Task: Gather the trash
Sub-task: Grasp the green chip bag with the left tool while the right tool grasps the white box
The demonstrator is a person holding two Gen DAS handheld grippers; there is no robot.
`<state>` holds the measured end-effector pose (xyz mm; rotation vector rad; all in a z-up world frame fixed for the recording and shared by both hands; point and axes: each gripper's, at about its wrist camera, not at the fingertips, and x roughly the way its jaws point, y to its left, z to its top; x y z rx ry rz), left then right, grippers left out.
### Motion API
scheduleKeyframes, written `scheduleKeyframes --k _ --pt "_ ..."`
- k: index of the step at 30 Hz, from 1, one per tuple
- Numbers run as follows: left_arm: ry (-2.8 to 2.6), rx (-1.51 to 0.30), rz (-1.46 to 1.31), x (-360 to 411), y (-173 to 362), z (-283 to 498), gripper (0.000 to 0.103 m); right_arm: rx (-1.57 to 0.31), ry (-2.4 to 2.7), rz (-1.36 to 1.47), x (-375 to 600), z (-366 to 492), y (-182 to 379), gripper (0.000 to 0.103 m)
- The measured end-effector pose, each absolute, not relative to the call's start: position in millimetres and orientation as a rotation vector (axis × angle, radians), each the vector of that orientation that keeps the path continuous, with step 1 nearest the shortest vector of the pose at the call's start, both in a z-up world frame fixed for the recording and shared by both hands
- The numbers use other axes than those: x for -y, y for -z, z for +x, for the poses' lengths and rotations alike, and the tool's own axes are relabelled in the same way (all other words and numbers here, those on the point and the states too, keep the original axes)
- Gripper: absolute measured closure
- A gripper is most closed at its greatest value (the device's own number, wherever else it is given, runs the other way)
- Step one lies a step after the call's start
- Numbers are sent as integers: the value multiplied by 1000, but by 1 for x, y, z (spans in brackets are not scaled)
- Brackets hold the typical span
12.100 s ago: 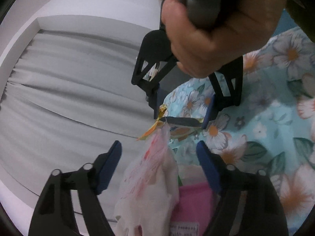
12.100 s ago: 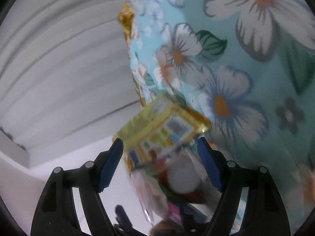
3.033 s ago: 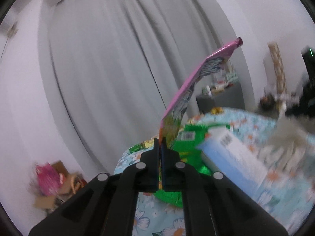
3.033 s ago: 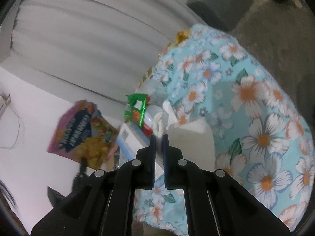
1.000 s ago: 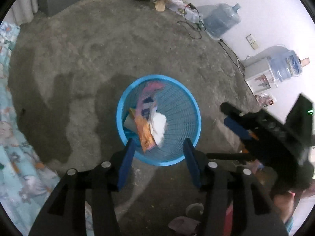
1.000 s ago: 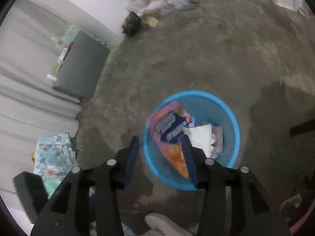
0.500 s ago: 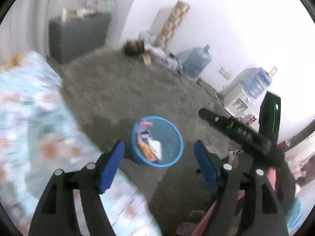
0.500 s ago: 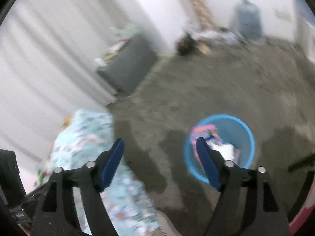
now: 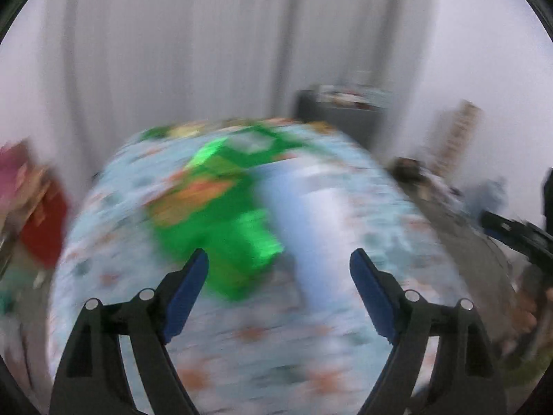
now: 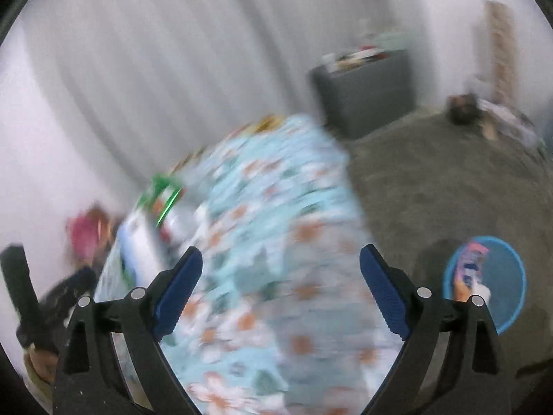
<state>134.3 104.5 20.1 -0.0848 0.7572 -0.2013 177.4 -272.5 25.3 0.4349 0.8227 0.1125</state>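
The left gripper [image 9: 278,278] and the right gripper [image 10: 278,278] are both seen with jaws spread wide and nothing between them; the jaws have just been opening.

The remaining trash lies on the floral-covered bed [image 9: 311,363]: a green snack wrapper [image 9: 235,228] and, touching its right edge, a pale blue carton [image 9: 311,214]. Both are heavily blurred.

The wrapper is judged light, thin and crinkly, likely slippery; it would best be pinched at a free edge or corner. The carton is judged light but stiffer, and could be taken across its narrow width.

The carton's long axis appears to run away from the left camera, toward the curtain [image 9: 172,52]; the wrapper's orientation cannot be told.

The blue basket [image 10: 504,276], already holding wrappers, stands on the floor [image 10: 432,173], well apart from the bed.
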Motion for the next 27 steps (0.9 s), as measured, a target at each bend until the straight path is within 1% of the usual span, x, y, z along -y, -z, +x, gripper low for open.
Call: scheduleKeyframes --k 2,4,5,8,12,18,22,27 --pt "137 -777 -157 -136 -11 137 21 -842 -194 385 235 193 -27 15" --pt "101 -769 -197 -159 -5 136 21 -837 -261 339 200 203 -32 11" --pt "91 -766 -203 -166 -2 135 21 -835 -280 315 185 208 -33 10" --pt "84 -778 -208 -178 10 133 21 -855 -305 242 149 224 -30 9" --pt "99 -790 -174 -180 18 129 21 -879 -317 197 114 236 -24 9" --pt "122 -799 -132 -179 27 130 21 -905 -271 128 89 251 -15 9" --pt "161 -793 -126 -175 30 128 17 -935 -257 122 78 258 -9 8" --pt "183 -777 -74 -167 32 127 15 -957 -254 105 69 265 -6 9"
